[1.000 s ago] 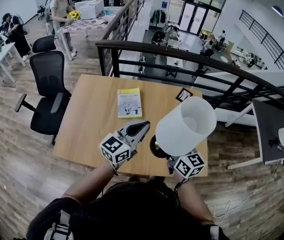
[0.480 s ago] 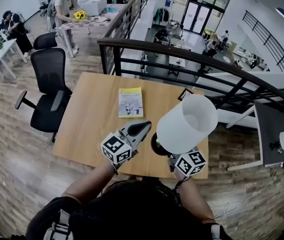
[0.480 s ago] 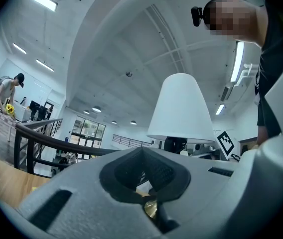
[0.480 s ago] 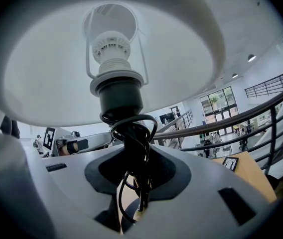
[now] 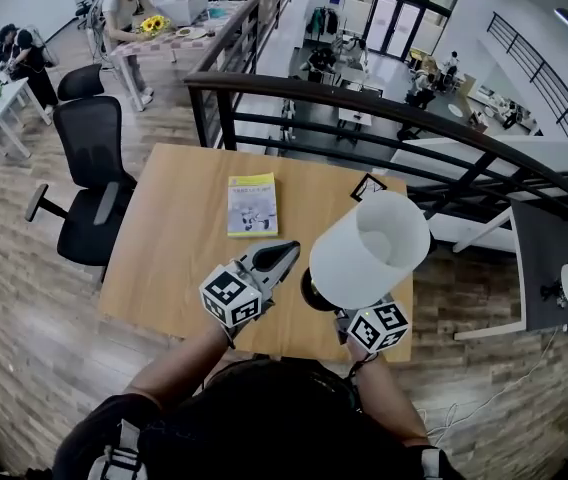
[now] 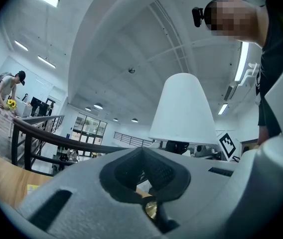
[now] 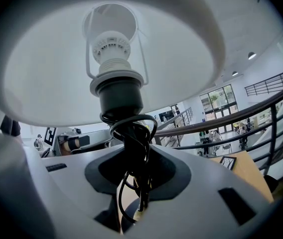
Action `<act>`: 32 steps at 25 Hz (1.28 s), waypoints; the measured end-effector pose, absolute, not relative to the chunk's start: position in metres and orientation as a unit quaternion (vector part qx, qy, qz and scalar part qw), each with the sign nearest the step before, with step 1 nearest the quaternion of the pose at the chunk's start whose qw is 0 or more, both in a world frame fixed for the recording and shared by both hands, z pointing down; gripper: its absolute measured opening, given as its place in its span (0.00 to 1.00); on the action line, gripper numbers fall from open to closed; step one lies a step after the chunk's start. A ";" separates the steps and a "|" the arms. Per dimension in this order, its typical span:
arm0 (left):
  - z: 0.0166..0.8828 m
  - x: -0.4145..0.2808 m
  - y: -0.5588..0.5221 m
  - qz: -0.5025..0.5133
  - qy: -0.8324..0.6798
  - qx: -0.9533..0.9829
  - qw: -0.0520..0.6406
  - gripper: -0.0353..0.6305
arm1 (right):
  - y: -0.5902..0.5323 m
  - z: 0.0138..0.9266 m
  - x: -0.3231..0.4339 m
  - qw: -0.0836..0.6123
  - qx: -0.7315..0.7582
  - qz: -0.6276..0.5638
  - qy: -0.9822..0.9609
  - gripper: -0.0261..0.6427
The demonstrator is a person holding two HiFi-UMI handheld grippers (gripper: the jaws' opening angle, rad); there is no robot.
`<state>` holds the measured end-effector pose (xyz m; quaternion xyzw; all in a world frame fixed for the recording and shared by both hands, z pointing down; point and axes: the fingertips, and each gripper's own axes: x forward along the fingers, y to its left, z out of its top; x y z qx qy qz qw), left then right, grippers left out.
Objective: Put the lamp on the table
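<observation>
One table [image 5: 164, 258] carries one book [image 5: 252, 204]. The left gripper [image 5: 286, 255] hovers over the near edge with its jaws together on nothing, its tip close to the lamp's base. The one lamp [image 5: 369, 250] is over the table's near right part. Its shade hides most of the dark base, so contact with the wood cannot be told. The right gripper [image 7: 134, 183] is clamped on the cord-wound stem, its jaws hidden under the shade from above. One small framed card [image 5: 368, 187] lies beyond.

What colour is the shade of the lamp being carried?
White. The lamp shows its shade best in the head view.
</observation>
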<state>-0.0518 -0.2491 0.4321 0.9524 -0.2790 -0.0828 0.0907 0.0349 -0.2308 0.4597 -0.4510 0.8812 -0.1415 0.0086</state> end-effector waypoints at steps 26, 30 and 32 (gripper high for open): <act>0.511 0.038 -0.303 -0.030 -0.268 0.958 0.092 0.06 | -0.287 0.545 0.118 -0.031 -0.439 -0.147 0.886 0.20; 0.521 0.046 -0.315 -0.028 -0.270 0.958 0.092 0.06 | -0.298 0.555 0.124 -0.035 -0.432 -0.145 0.889 0.20; 0.527 0.048 -0.322 -0.028 -0.272 0.957 0.094 0.06 | -0.303 0.563 0.127 -0.035 -0.431 -0.150 0.889 0.20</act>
